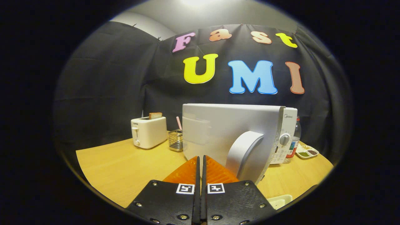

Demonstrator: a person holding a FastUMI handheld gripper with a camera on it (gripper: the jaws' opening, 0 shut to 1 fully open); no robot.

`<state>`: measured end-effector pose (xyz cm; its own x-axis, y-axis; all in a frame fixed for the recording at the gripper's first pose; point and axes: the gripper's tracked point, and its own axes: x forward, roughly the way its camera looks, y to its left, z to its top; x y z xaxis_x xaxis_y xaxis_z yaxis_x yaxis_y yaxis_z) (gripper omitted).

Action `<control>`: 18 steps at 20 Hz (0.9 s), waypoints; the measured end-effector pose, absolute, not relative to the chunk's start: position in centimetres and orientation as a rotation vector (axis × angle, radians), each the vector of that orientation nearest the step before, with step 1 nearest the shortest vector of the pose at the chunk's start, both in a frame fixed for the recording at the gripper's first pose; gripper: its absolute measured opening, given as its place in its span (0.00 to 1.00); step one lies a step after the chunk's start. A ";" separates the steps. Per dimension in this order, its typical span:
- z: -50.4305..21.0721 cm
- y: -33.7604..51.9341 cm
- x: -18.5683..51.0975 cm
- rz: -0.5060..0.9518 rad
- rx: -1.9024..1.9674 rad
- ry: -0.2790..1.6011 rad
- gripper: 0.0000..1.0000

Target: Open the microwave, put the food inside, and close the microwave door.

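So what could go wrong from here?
The gripper has its fingers closed together, empty, right at the microwave door. Pushing too hard might slide the microwave toward the bottle and snack tray beyond it. The door is swung wide; a glancing push might slip off its curved handle.

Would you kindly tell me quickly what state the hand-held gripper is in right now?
Hand-held gripper: closed, fingers pressed together, holding nothing, tips just short of the microwave door.

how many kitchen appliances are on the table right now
2. The microwave stands just ahead of the shut fingers; the toaster sits left of it, beyond a wire holder. Others may hide behind the microwave.
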<state>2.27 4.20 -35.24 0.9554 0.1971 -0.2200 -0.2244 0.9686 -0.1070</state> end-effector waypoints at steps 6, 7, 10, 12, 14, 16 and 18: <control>-34.9 -1.0 6.6 0.099 -0.135 0.212 0.01; -35.0 -1.7 7.5 0.082 -0.130 0.215 0.01; -35.2 -3.9 10.1 0.029 -0.110 0.225 0.01; -34.8 -5.2 12.0 -0.007 -0.094 0.222 0.01; -34.9 -5.9 13.7 -0.030 -0.086 0.227 0.01; -34.5 -6.7 15.4 -0.061 -0.099 0.214 0.01; -34.8 -7.3 17.2 -0.083 -0.122 0.215 0.01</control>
<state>17.21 -7.32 -34.82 0.9735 -0.0949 -0.2079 0.0689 0.9892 -0.1293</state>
